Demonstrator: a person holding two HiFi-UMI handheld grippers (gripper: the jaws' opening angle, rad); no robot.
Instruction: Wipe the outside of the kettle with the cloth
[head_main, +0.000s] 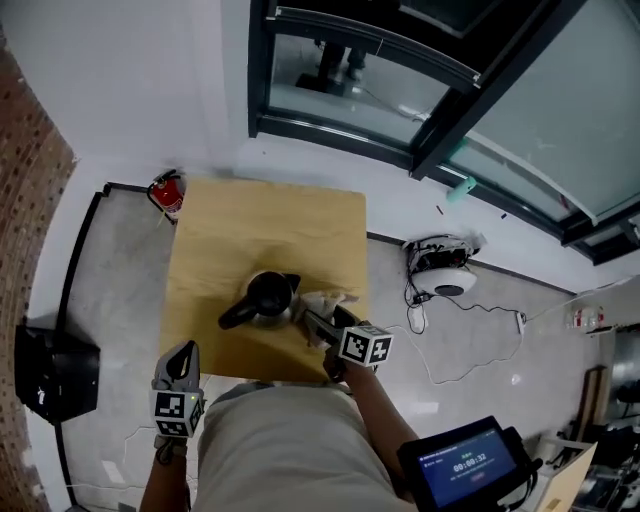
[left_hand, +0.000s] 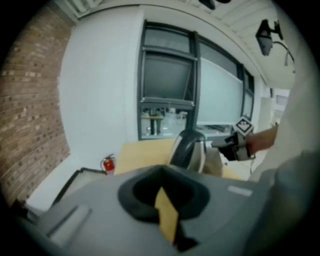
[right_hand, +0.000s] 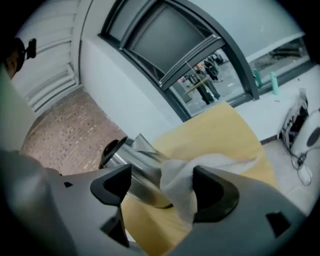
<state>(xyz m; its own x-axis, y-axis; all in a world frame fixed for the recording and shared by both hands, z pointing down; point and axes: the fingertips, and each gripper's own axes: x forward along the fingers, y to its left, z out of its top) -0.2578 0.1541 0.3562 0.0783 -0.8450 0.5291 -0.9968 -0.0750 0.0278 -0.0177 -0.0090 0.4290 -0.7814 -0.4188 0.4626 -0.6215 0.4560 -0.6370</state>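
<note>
the kettle (head_main: 268, 297) stands near the front edge of the table (head_main: 260, 225), with the cloth (head_main: 325, 302) bunched against its right side. the right tongs (right_hand: 160, 186) gape wide with the cloth between them. it lies on one pad and clear of the other, so nothing is gripped. the left tongs (head_main: 182, 358) hang closed and empty off the table's near corner, apart from the kettle. the step looks like taking or releasing the cloth; i cannot tell which. wiping next would call for closing on the cloth and dragging it round the steel wall.
</note>
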